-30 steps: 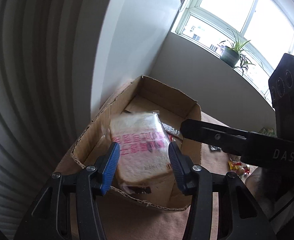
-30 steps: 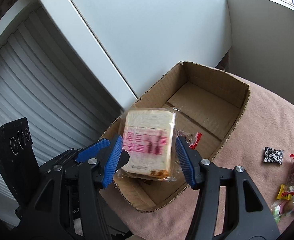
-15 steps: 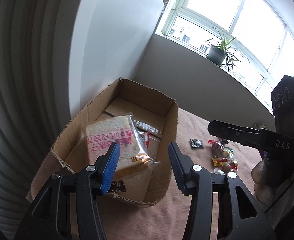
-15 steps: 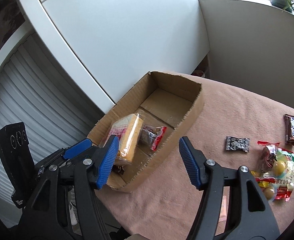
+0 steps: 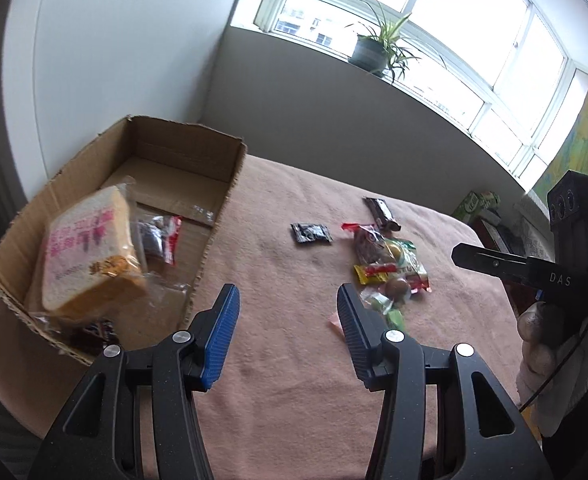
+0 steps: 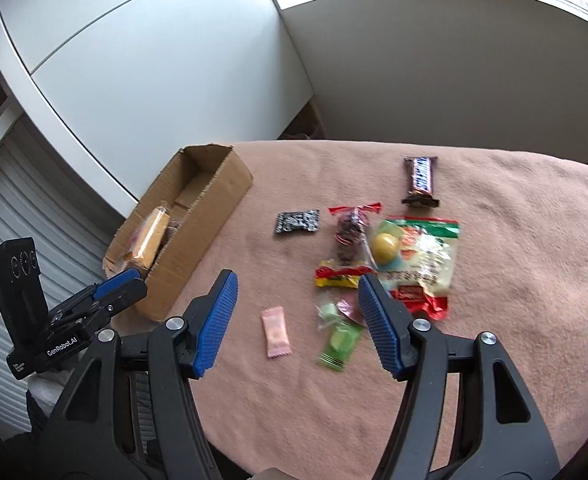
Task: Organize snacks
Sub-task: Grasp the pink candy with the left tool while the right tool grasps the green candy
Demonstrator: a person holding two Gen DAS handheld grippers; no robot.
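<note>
Far left, the cardboard box (image 5: 182,148) sits at the edge of the pink blanket (image 5: 294,360), open-topped against the white cabinet (image 6: 166,72), so it reads as the collecting bin; inside, the bagged bread slice (image 5: 90,256) leans on edge against the near wall with a small red-trimmed packet (image 5: 160,236) beside it, and the far half of the floor is bare, so there's room for more; the box's ragged right wall is the rim anything incoming must clear; moving right, the left gripper (image 5: 286,336) hangs over open blanket just off that wall, jaws apart, nothing between them; next, the right gripper (image 6: 294,320) is tilted down at the loose pile, jaws spread and empty, a pink sweet (image 6: 276,332) lying on the blanket between the tips and a green packet (image 6: 340,344) just inside the right pad; beyond, a black sachet (image 6: 297,221) lies alone, easy to reach; the heap of a yellow wrapper (image 6: 342,277), a dark red-tied bag (image 6: 352,232) and a big clear bag (image 6: 418,256) overlaps, so picks there look fiddly; farthest right, the chocolate bar (image 6: 421,180) lies well apart with clear blanket all round.
</note>
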